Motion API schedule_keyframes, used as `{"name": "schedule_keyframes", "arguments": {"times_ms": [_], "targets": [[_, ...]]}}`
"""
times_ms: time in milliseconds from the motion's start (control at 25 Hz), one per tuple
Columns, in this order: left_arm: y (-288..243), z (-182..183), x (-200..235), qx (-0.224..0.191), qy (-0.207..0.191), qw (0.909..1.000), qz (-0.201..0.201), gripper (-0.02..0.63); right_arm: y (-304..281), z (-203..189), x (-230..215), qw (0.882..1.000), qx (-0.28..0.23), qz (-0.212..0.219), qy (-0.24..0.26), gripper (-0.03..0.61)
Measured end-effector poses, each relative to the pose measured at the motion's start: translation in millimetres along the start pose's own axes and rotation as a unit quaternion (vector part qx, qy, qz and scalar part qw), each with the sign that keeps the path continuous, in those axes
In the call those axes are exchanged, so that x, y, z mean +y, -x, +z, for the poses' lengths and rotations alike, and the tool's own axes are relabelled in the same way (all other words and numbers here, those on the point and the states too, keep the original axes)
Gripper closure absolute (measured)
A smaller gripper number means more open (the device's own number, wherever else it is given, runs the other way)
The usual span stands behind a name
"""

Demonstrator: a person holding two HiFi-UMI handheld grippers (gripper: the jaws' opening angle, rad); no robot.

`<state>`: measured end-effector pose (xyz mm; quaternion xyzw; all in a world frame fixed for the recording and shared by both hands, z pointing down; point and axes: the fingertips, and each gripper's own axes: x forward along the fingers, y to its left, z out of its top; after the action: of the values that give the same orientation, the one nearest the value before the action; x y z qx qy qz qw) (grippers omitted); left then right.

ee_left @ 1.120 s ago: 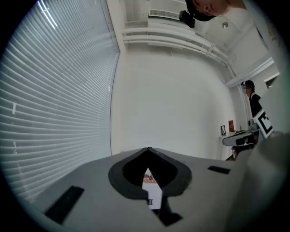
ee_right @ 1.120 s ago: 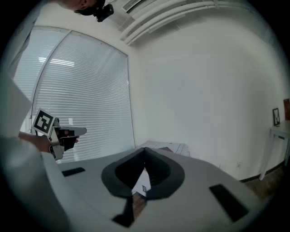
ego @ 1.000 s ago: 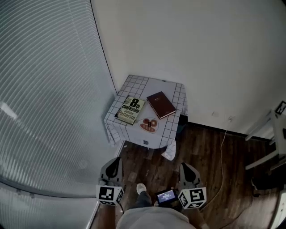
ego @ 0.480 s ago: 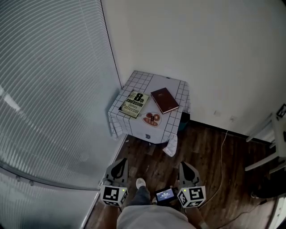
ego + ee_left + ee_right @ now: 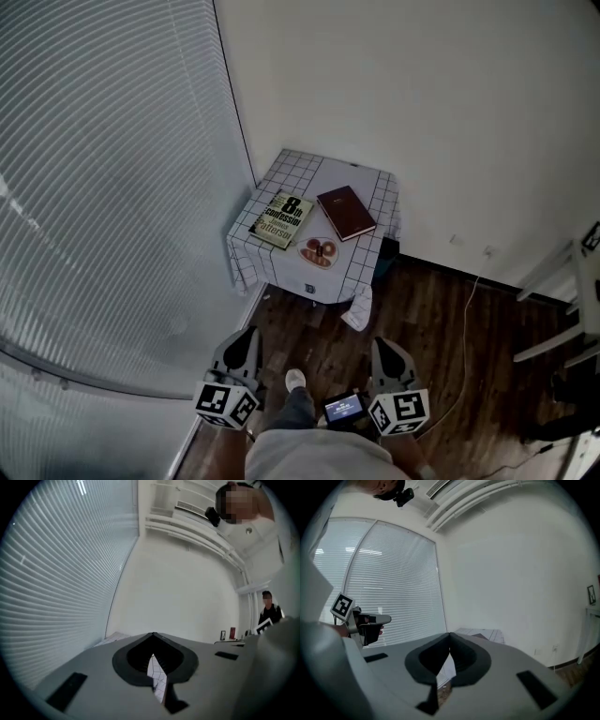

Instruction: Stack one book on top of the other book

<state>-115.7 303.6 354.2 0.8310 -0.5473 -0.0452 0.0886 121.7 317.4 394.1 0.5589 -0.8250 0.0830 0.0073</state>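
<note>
Two books lie side by side on a small table (image 5: pixel 361 174) with a checked cloth in the room's corner. The left one is a pale paperback (image 5: pixel 282 220) with large black print. The right one is a dark red hardback (image 5: pixel 346 212). Both grippers hang low near my body, well short of the table. My left gripper (image 5: pixel 246 337) is shut with nothing in it, its marker cube tilted. My right gripper (image 5: pixel 385 346) is also shut and empty. In the left gripper view the jaws (image 5: pixel 153 634) meet at the tips; in the right gripper view the jaws (image 5: pixel 449 634) meet too.
A small plate (image 5: pixel 317 252) with round reddish items sits at the table's front edge. A blind-covered window (image 5: pixel 103 206) fills the left side. Dark wood floor (image 5: pixel 441 319) lies between me and the table. White furniture (image 5: pixel 572 300) stands at the right, with a cable on the floor.
The view has shifted a little toward the table. My left gripper has rolled, so its marker cube now sits tilted. The right gripper has kept still.
</note>
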Motion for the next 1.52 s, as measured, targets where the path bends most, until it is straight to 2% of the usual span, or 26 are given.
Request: {"name": "schedule_keyframes", "arguments": {"times_ms": [240, 520, 840, 1120, 1360, 1520], "targets": [[-31.5, -11.1, 16.9, 0.021, -0.044, 0.9986, 0.019, 0.606, -28.0, 2.7, -13.6, 1.0, 0.001, 0.004, -0.006, 0.572], [-91.4, -8.4, 42.8, 0.028, -0.109, 0.9935, 0.013, 0.606, -91.8, 13.7, -29.3, 1.0, -0.001, -0.006, 0.005, 0.572], [-177.5, 7.4, 92.9, 0.034, -0.126, 0.9914, -0.001, 0.606, -184.1, 34.3, -39.1, 1.0, 0.001, -0.016, 0.0, 0.572], [-243.4, 19.9, 144.2, 0.034, -0.139, 0.9895, -0.016, 0.606, -261.5, 34.5, -38.5, 1.0, 0.012, -0.027, 0.002, 0.572], [-283.9, 18.2, 172.6, 0.032, -0.144, 0.9888, -0.022, 0.606, -303.5, 35.1, -37.2, 0.999, 0.027, -0.029, 0.004, 0.572], [-308.1, 10.0, 183.6, 0.048, -0.137, 0.9892, -0.02, 0.606, -327.0, 34.2, -42.6, 0.999, 0.04, -0.027, 0.001, 0.572]]}}
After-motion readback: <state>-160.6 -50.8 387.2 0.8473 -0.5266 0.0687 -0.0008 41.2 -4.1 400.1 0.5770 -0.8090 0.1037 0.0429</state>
